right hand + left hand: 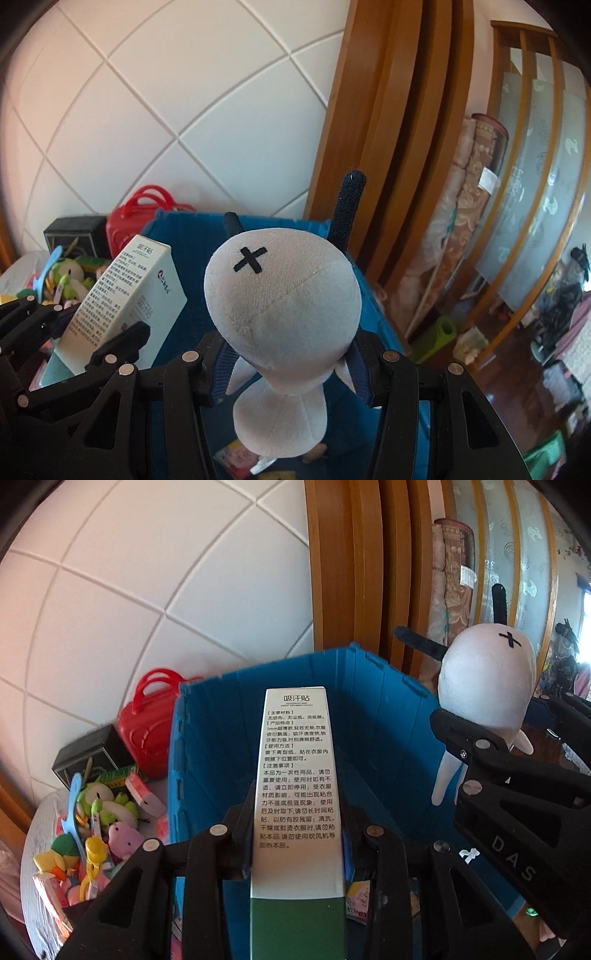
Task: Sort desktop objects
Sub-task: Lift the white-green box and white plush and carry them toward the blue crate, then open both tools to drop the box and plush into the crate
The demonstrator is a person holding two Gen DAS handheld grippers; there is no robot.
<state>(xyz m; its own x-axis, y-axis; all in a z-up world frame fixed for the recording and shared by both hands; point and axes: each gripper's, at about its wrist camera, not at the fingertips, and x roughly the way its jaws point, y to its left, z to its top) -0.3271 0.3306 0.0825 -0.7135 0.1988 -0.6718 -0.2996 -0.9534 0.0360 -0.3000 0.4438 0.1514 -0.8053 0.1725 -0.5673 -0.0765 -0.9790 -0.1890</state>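
**Both loads over the bin, drop risks**

While both grippers hang over the bin, left gripper jaws pinch the box narrow; right gripper clamps the plush at its neck. Risks: plush is top-heavy & soft, may slip; grippers sit close, could knock w/ each other. Toy pile & red bag lie beside bin's left wall, not in the way.

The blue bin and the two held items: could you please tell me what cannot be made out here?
- Blue bin floor: left wrist view, mostly hidden by the white box; right wrist view, by the plush toy.
- Box's lower end: cut off by the bottom edge.
- Small toys beside the bin: too small to identify.
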